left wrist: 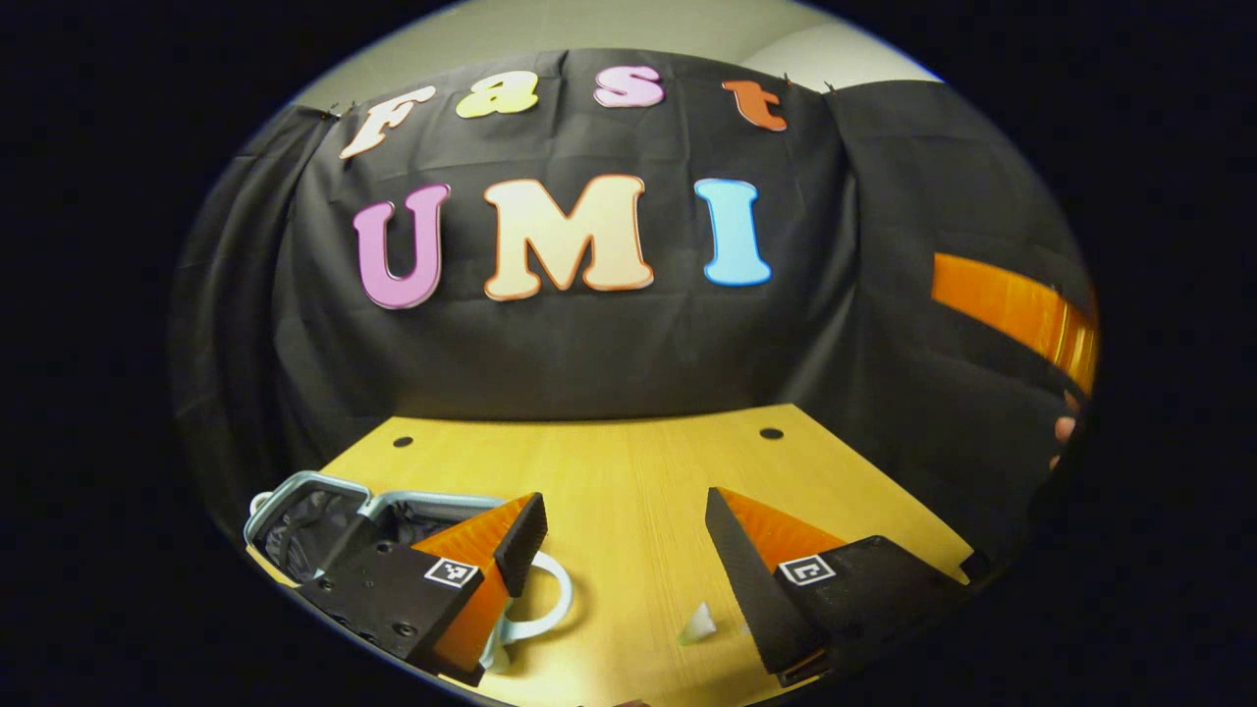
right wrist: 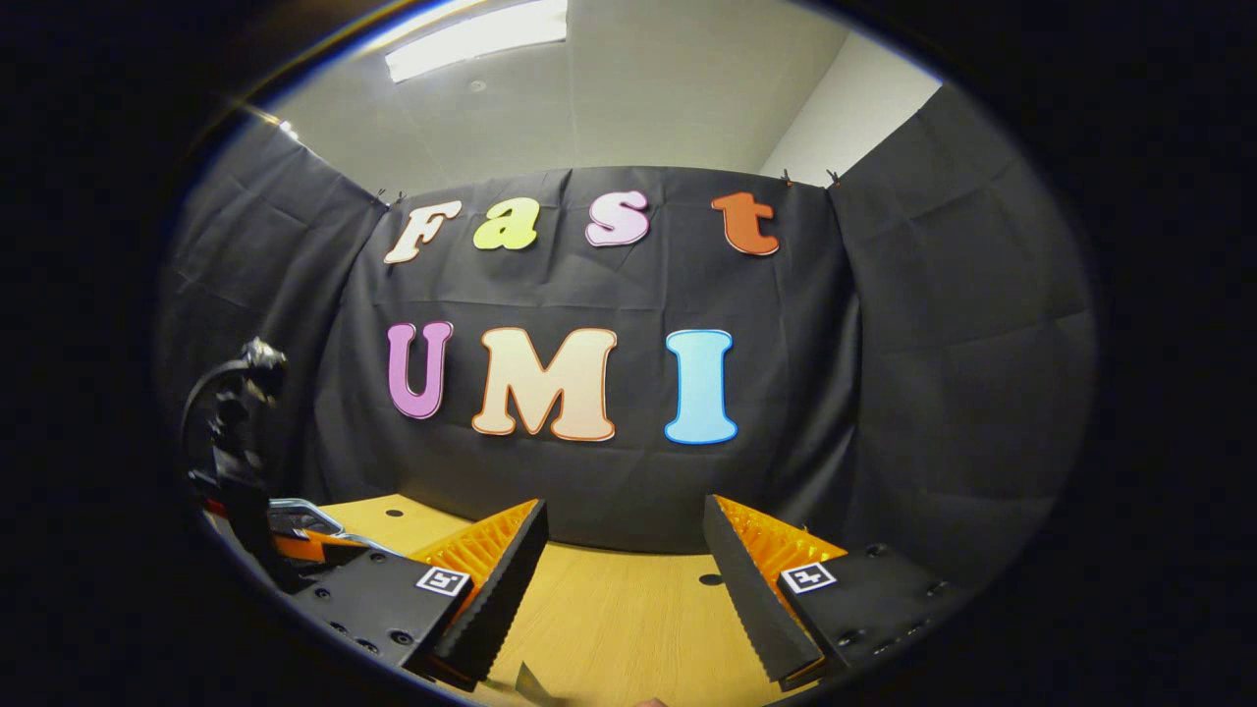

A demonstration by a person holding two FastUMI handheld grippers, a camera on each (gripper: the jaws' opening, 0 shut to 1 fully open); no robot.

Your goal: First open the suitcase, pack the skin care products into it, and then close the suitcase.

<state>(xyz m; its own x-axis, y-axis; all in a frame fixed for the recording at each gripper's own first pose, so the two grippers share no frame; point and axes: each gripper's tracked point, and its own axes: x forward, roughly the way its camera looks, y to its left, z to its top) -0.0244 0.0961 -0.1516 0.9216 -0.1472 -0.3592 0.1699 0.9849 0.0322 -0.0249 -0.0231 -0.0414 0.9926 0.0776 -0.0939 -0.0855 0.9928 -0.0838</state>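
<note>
Left gripper view: the left gripper point(left wrist: 626, 550) is held wide apart over the wooden table point(left wrist: 628, 462), with nothing gripped. The open suitcase point(left wrist: 324, 516) is seen at eight o'clock, partly hidden by the near finger. Right gripper view: the right gripper point(right wrist: 624, 579) is likewise spread wide and empty, and the left gripper is seen at nine o'clock.
</note>
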